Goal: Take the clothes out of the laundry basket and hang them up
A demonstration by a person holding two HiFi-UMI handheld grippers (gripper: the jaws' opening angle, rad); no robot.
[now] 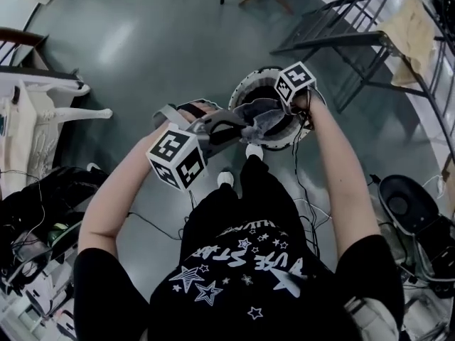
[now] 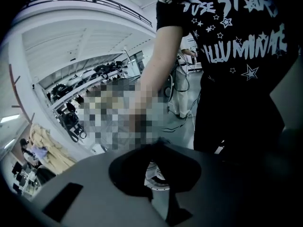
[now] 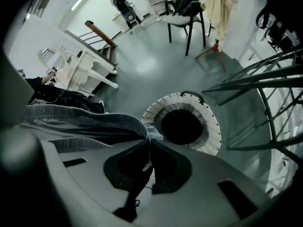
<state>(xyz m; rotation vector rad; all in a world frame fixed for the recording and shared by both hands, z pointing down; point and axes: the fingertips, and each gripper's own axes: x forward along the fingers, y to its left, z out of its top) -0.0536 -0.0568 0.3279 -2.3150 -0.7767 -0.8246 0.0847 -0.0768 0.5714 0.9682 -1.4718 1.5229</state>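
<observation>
Garment [image 3: 85, 126] stretches taut between both grippers. The left gripper [image 2: 158, 148] and right gripper [image 3: 147, 143] each have their jaws clamped on its edge. Keep both pinches firm, lift clear of the laundry basket [image 3: 213, 131] below, then carry toward the drying rack [image 1: 334, 41] beyond.

Ribbed cloth garment [image 3: 85, 126], glossy smooth floor [image 1: 142, 41]

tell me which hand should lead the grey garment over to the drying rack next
Right, probably. The right gripper is shut on the ribbed edge of the grey garment and sits on the side nearer the drying rack. The left gripper grips the other end, farther from it.
</observation>
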